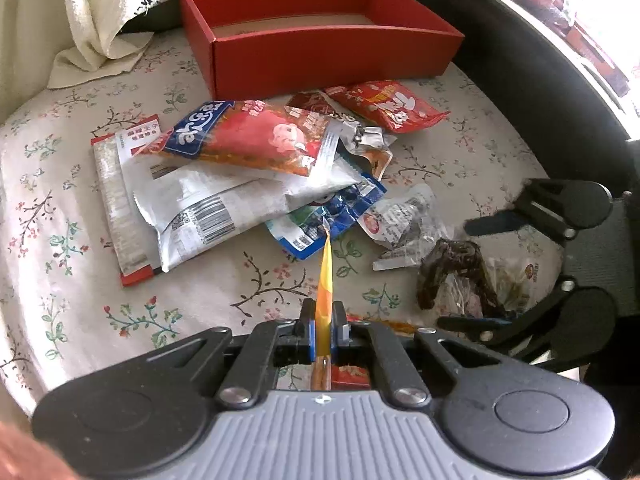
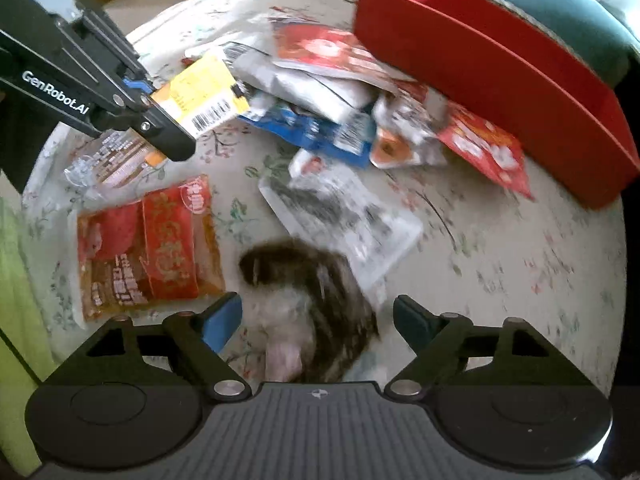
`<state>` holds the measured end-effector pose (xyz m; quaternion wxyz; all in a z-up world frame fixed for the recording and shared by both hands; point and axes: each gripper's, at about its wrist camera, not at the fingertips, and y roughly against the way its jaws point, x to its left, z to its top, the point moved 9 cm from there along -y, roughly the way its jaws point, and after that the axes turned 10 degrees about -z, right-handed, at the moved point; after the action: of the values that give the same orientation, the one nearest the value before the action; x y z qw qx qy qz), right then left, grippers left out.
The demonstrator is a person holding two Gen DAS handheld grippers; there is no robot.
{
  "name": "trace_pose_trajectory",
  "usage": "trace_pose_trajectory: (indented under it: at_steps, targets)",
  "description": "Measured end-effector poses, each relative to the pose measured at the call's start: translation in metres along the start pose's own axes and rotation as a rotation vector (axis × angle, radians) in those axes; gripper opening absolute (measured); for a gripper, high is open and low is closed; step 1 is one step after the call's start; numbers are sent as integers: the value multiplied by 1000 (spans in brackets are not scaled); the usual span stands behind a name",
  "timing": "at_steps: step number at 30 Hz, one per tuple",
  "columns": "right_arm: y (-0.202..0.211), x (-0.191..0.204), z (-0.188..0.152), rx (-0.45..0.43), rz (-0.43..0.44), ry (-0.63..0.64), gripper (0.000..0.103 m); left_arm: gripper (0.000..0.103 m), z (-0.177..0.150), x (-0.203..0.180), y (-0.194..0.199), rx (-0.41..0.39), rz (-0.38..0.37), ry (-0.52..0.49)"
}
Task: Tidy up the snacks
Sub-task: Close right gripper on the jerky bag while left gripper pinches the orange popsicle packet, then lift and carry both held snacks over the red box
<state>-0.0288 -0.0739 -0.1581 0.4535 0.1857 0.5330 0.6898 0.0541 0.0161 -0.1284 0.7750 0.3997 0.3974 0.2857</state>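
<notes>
My left gripper point(image 1: 323, 322) is shut on a thin yellow-orange packet point(image 1: 325, 280), which I see edge-on. In the right wrist view the same yellow packet point(image 2: 208, 92) with a barcode hangs from the left gripper point(image 2: 170, 110) at the upper left. My right gripper point(image 2: 316, 316) stands open over a dark-brown snack in clear wrap point(image 2: 308, 276), blurred, lying between the fingers without the pads pressing it. From the left wrist view the right gripper point(image 1: 482, 272) straddles that dark snack point(image 1: 452, 272). A red open box point(image 1: 332, 52) sits behind a pile of snack packets point(image 1: 240, 160).
A floral cloth point(image 1: 60, 240) covers the surface. A red-orange flat packet point(image 2: 148, 244) and a clear packet point(image 2: 108, 156) lie at the left. The red box point(image 2: 500, 80) stands at the right. A cream towel point(image 1: 92, 20) hangs at the back left; something green point(image 2: 16, 280) borders the left edge.
</notes>
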Motion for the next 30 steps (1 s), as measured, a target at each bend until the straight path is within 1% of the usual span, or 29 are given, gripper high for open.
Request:
trace_pose_trajectory:
  at_steps: [2, 4, 7, 11, 15, 20, 25, 30]
  targets:
    - [-3, 3, 6, -7, 8, 10, 83, 3, 0, 1, 0, 3, -5, 8]
    - [-4, 2, 8, 18, 14, 5, 81, 3, 0, 2, 0, 4, -14, 19]
    - [-1, -4, 6, 68, 32, -39, 78, 3, 0, 1, 1, 0, -26, 23]
    - [12, -16, 4, 68, 44, -134, 76, 3, 2, -1, 2, -6, -33, 23]
    - [30, -33, 8, 8, 34, -215, 75, 3, 5, -5, 7, -36, -50, 22]
    - [47, -55, 27, -97, 15, -296, 74, 3, 9, -5, 10, -57, -47, 28]
    - [61, -66, 40, -189, 16, -351, 74, 3, 22, -10, 28, -148, -73, 33]
    - [71, -80, 50, -258, 7, -403, 74, 3, 37, -10, 38, -205, -84, 60]
